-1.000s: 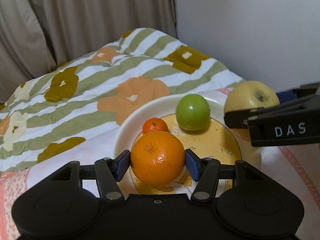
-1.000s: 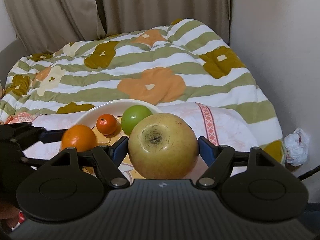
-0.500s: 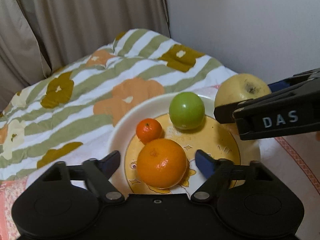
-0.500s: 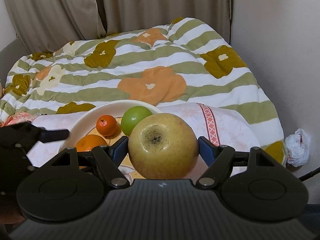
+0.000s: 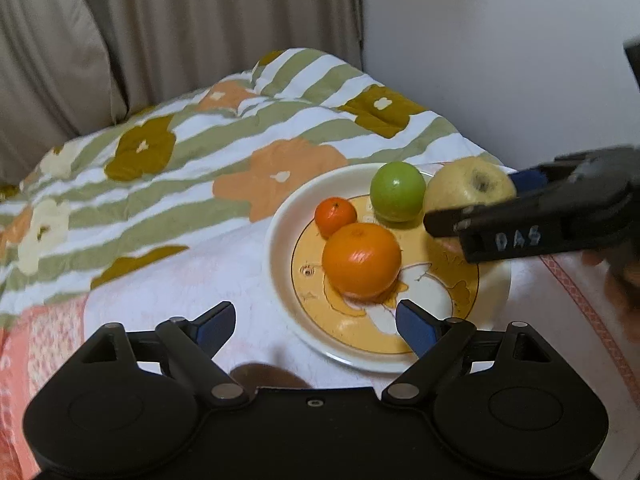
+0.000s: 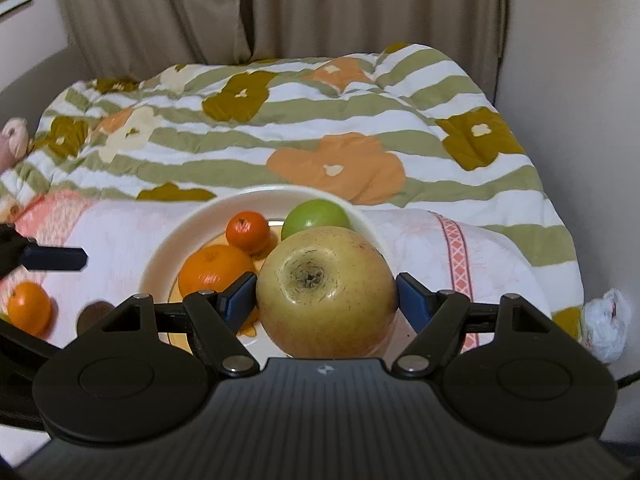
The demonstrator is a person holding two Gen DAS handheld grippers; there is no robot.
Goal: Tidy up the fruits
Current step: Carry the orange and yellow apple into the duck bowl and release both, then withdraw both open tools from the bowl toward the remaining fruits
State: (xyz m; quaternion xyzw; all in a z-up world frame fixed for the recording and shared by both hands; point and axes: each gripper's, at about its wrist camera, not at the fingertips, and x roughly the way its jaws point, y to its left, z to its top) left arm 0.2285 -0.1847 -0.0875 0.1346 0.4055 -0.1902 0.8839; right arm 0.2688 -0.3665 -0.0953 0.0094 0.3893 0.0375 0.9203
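Right gripper (image 6: 326,294) clamps yellow apple (image 6: 326,292) over plate (image 5: 280,240), left gripper (image 5: 314,326) open and empty – crowded plate, apple may roll off soft bed.

The left hand-held gripper (image 5: 316,326), jaws spread, sits near the plated orange (image 5: 361,260).

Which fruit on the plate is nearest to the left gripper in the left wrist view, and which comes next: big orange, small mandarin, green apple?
From the left gripper:
1. Big orange, front middle of the plate.
2. Small mandarin, behind it, slightly left.
3. Green apple, at the far rim, to the right.
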